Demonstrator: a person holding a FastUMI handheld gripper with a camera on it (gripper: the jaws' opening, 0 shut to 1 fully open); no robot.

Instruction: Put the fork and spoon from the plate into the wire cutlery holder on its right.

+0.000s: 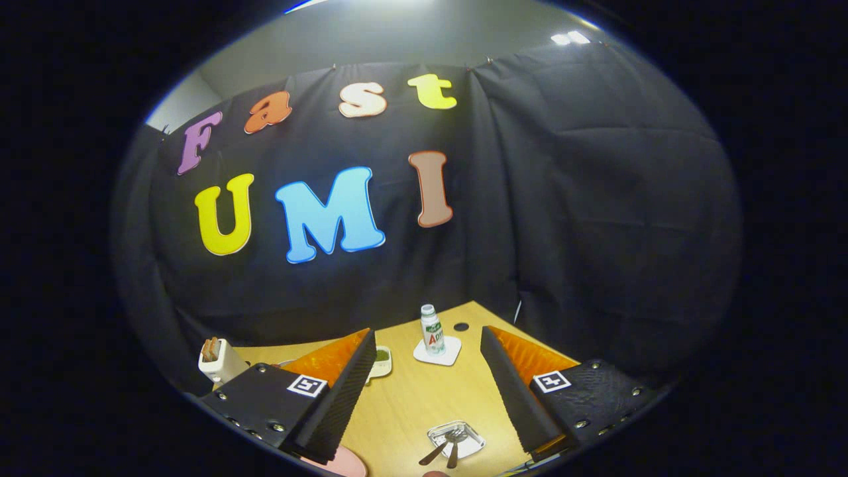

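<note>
My gripper (427,341) is held high above the wooden table (411,404), open, with nothing between its black-padded fingers (344,391). Far below, between the fingers and near the table's front, a small silvery square holder (472,442) has the fork and spoon (450,442) lying in it, their handles sticking out toward me. To its left, partly hidden behind the left finger, the rim of a pink plate (346,464) shows; I cannot see what lies on it.
Beyond the fingertips a small bottle (432,329) stands on a white coaster (445,354). A little white bowl of something green (382,360) sits left of it. A white toaster with toast (220,361) stands far left. The black cloth wall closes the back and right.
</note>
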